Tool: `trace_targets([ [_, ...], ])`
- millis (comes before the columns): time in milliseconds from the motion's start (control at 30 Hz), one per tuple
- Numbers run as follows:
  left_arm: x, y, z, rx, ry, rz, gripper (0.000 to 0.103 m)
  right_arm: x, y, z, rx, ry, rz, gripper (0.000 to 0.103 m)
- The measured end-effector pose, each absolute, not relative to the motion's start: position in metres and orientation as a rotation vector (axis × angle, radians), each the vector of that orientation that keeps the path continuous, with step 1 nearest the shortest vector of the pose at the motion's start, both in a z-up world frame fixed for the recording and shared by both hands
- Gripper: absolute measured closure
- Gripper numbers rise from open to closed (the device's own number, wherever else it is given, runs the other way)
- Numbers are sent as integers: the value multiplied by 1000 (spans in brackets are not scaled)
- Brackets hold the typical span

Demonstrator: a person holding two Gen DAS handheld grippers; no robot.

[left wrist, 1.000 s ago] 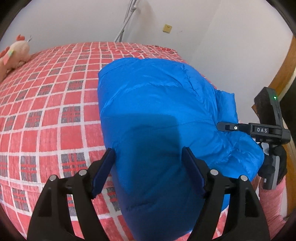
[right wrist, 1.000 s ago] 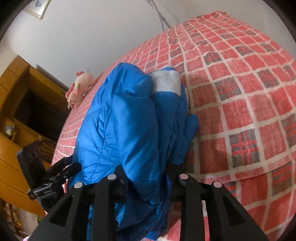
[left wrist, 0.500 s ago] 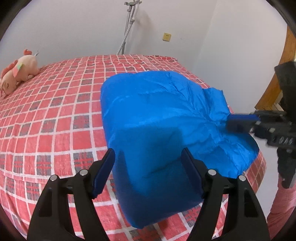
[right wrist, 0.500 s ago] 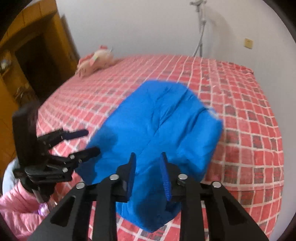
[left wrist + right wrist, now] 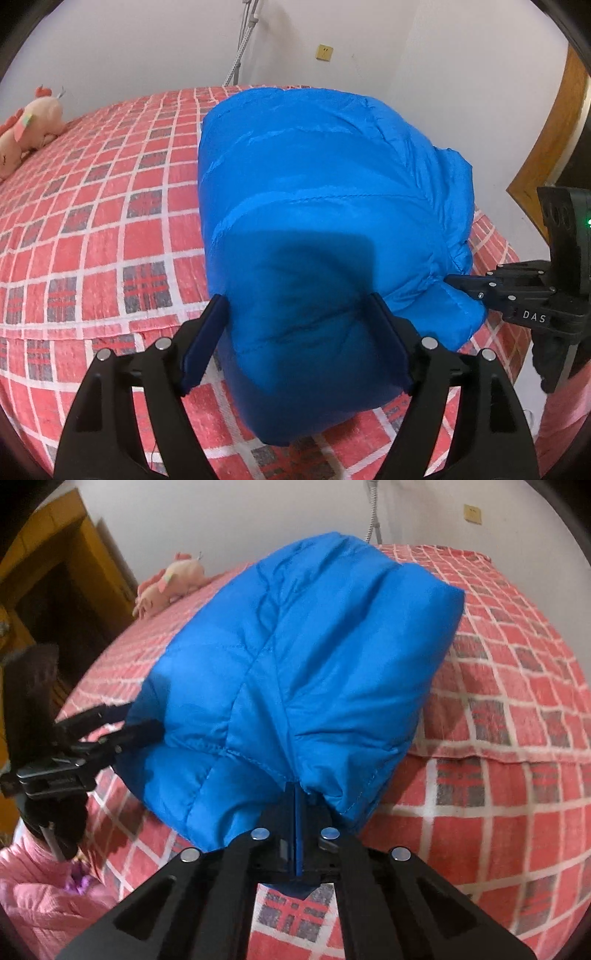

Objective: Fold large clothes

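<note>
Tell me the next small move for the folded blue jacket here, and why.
Probably close the left tongs on the near end of the blue jacket. Their fingers stand wide open on either side of the padded bundle, gripping nothing, while the right tongs are pinched shut on the jacket's hem at the other corner. A second grip would likely let both hands move the bundle evenly over the red checked bedspread.
</note>
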State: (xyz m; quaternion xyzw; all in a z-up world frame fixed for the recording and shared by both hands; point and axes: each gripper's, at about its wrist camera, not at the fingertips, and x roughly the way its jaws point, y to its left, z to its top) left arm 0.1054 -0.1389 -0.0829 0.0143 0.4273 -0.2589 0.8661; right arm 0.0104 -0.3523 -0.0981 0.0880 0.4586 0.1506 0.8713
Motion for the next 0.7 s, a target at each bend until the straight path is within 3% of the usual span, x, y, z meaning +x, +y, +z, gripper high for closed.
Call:
trace_targets([
  [133, 115, -135, -74, 8, 940, -569, 26, 8, -356, -78, 164, 960, 338, 103],
  [300, 138, -123, -50, -54, 945, -575, 29, 17, -362, -33, 174, 888, 360, 94],
  [433, 168, -131, -26, -66, 900, -543, 29, 57, -362, -1, 155, 822, 259, 81],
  [700, 229, -170, -37, -78, 958, -502, 31, 138, -352, -24, 145, 880, 185, 84],
])
